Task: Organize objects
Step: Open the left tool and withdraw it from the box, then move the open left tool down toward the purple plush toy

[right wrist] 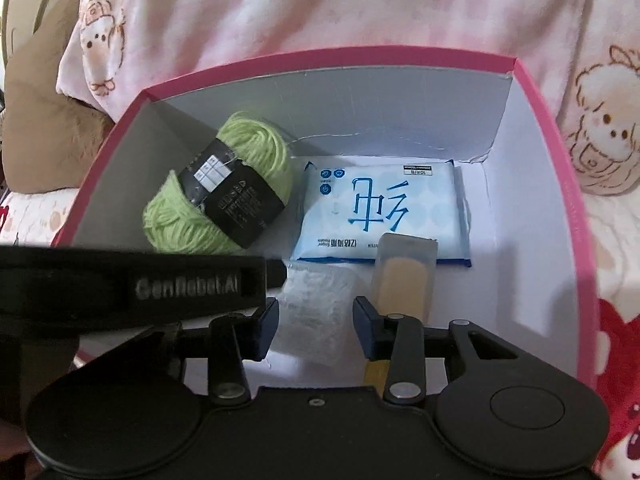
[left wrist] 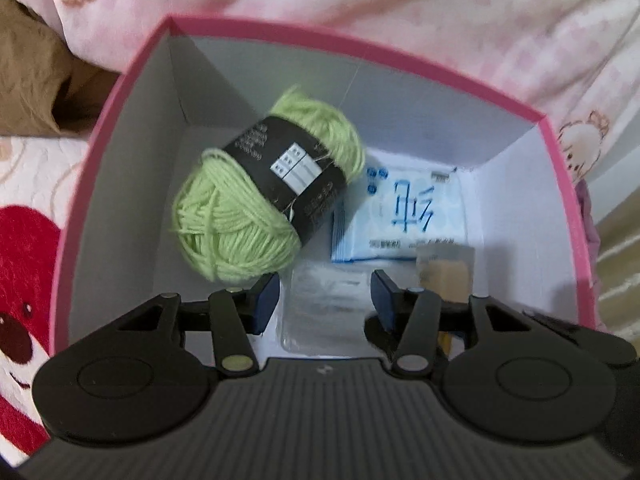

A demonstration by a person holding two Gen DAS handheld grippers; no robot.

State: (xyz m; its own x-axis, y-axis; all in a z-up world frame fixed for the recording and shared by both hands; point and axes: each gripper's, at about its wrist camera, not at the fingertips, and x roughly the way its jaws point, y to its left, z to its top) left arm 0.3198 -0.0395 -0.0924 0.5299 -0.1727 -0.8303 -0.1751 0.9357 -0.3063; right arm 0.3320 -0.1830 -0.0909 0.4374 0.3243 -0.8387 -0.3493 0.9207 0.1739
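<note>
A pink box with white inner walls holds a green yarn ball with a black label, also in the right wrist view. Beside it lies a blue-and-white wipes pack, a clear case with a tan insert, and a clear bag of white material. My left gripper is open and empty over the box, just above the clear bag. My right gripper is open and empty over the same bag. The left gripper's body crosses the right wrist view.
The box sits on a bed with a pink cartoon-print blanket. A brown cushion lies at the left. A white and red bear-print cover lies beside the box, also at the right.
</note>
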